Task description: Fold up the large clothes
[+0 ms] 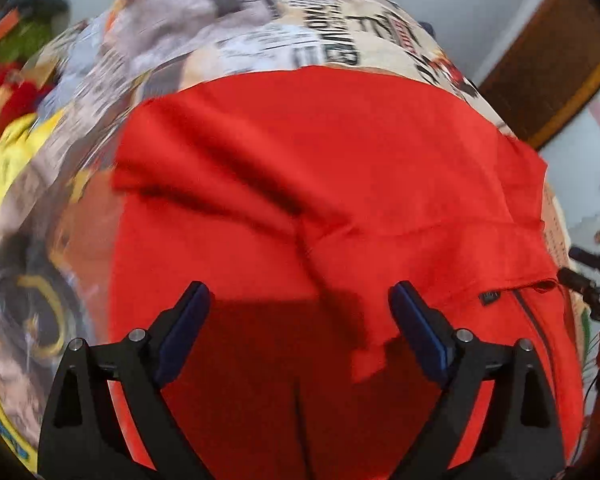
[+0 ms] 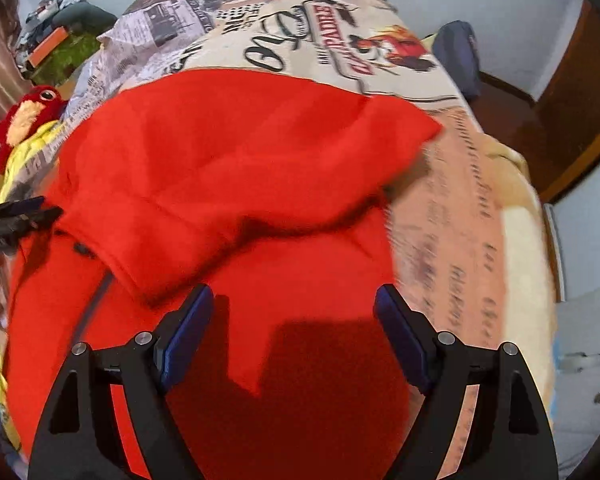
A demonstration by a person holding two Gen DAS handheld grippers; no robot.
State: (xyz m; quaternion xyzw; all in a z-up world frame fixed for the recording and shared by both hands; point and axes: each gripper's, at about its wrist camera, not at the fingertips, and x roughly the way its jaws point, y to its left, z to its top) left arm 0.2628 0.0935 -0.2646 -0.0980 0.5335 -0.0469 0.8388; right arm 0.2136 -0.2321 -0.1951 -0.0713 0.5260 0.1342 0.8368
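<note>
Here the red garment point(image 1: 340, 184) lies spread over a bed whose printed bedcover point(image 2: 300, 28) shows newspaper-style lettering, and it fills most of both wrist views. One part of it, seemingly a sleeve or side panel, is already turned across the body of the garment, leaving a slanted hem edge with a small dark label and a grey zip line just beside it in the left wrist view. That lie suggests the fold is partly made, with the bulk of the cloth kept flat on the bed so that the next turn can be laid cleanly. The left tongs point(image 1: 300, 308) stand spread wide above the red cloth, nothing between the blue pads, which do not touch the fabric. The right tongs point(image 2: 294, 312) are likewise spread and empty, hanging over the near part of the garment, their shadow falling on it. My judgement is that both were let go after a fold and are placed to pick a fresh edge. The left tongs also appear at the left border of the right wrist view, beside the hem. No containers are in sight; along the far side of the bed sit a red plush toy point(image 2: 28, 116), some yellow fabric point(image 1: 4, 168) and a heap of assorted things too blurred to name.
</note>
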